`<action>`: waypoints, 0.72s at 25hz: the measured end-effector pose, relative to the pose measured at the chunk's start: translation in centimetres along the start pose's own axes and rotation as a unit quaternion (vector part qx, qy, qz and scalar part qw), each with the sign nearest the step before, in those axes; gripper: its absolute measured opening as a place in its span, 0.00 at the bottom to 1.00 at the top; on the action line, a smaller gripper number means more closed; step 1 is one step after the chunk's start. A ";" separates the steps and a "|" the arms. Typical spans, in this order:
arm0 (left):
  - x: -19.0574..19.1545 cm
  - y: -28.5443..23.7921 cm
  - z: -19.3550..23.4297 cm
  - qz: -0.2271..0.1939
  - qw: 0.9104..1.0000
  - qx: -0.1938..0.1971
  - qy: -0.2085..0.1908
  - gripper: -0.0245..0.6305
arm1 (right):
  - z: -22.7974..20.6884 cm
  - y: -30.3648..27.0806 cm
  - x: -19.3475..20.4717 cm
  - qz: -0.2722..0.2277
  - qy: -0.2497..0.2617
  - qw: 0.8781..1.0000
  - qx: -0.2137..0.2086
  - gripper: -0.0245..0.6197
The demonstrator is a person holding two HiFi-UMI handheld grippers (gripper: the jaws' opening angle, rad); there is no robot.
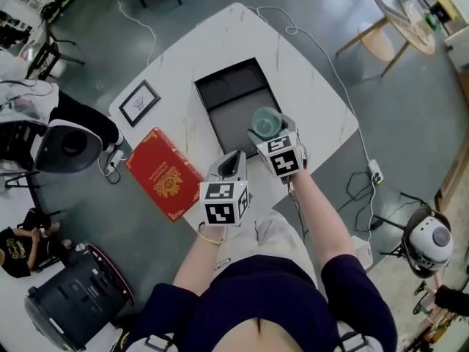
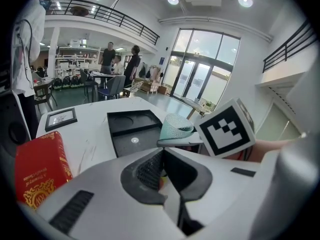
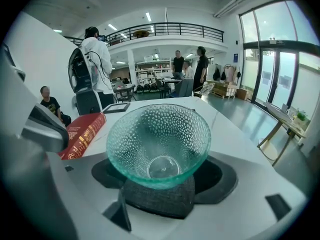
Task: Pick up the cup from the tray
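A pale green dimpled glass cup sits between the jaws of my right gripper, which is shut on it. The cup is upright and lifted off the black tray, over its near right part. From the left gripper view the cup hangs above the tray, beside the right gripper's marker cube. My left gripper is shut with nothing in it, just short of the tray's near edge and left of the right gripper.
A red book lies at the white table's left corner, a small framed picture behind it. A cable runs along the table's right edge. Chairs, bags and a helmet stand on the floor around. People stand far back.
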State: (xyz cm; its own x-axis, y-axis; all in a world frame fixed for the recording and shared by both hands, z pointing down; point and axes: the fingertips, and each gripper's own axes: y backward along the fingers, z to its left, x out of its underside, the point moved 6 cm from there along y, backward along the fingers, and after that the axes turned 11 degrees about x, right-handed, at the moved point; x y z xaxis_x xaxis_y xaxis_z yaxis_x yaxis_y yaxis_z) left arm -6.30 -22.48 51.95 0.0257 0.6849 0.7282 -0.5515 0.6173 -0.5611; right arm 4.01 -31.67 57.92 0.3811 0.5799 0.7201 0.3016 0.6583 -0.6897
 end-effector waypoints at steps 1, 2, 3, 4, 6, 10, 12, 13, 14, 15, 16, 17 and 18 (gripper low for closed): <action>0.0 0.2 -0.1 -0.001 1.000 -0.001 -0.001 0.05 | 0.2 0.6 -0.1 -0.003 0.000 1.000 0.001 0.61; 0.0 0.5 -0.2 -0.001 1.000 -0.002 -0.003 0.05 | 0.3 1.2 -0.2 -0.006 0.001 1.000 0.001 0.61; 0.1 0.8 -0.3 -0.002 1.000 -0.003 -0.004 0.05 | 0.5 1.9 -0.2 -0.010 0.002 1.000 0.002 0.61; 0.1 1.0 -0.5 -0.003 1.000 -0.004 -0.005 0.05 | 0.7 2.5 -0.3 -0.016 0.003 1.000 0.002 0.61; 0.2 1.5 -0.8 -0.006 1.000 -0.005 -0.007 0.05 | 1.1 3.9 -0.6 -0.026 0.004 1.000 0.003 0.61; 0.4 2.4 -1.3 -0.009 1.000 -0.006 -0.013 0.05 | 1.9 6.4 -1.0 -0.044 0.000 0.999 0.003 0.61; 0.4 2.9 -1.6 -0.013 1.000 -0.007 -0.015 0.05 | 2.3 7.9 -1.1 -0.053 0.002 0.999 0.005 0.61; 0.4 3.1 -1.7 -0.014 1.000 -0.008 -0.016 0.05 | 2.4 8.6 -1.0 -0.058 0.002 0.998 0.007 0.61; 0.4 3.3 -1.9 -0.016 1.000 -0.009 -0.017 0.05 | 2.6 9.2 -1.0 -0.063 0.002 0.998 0.008 0.61; 0.4 3.5 -2.0 -0.018 1.000 -0.010 -0.018 0.05 | 2.7 9.9 -0.9 -0.067 0.001 0.998 0.009 0.61; 0.5 3.6 -2.1 -0.019 1.000 -0.010 -0.019 0.05 | 2.9 10.5 -0.8 -0.071 0.000 0.997 0.009 0.61; 0.5 3.8 -2.3 -0.020 1.000 -0.010 -0.020 0.05 | 3.0 11.1 -0.6 -0.074 -0.003 0.997 0.008 0.61; 0.5 4.0 -2.4 -0.022 0.999 -0.011 -0.021 0.05 | 3.2 11.7 -0.5 -0.078 -0.005 0.997 0.008 0.61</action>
State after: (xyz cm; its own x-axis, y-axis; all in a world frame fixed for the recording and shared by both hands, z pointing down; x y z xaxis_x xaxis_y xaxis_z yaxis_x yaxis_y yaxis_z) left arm -6.45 -18.75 49.14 0.0142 0.6412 0.7672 -0.5325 0.6543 -0.5369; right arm 4.54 -22.76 49.74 0.3225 0.4743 0.8192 0.3424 0.7483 -0.5681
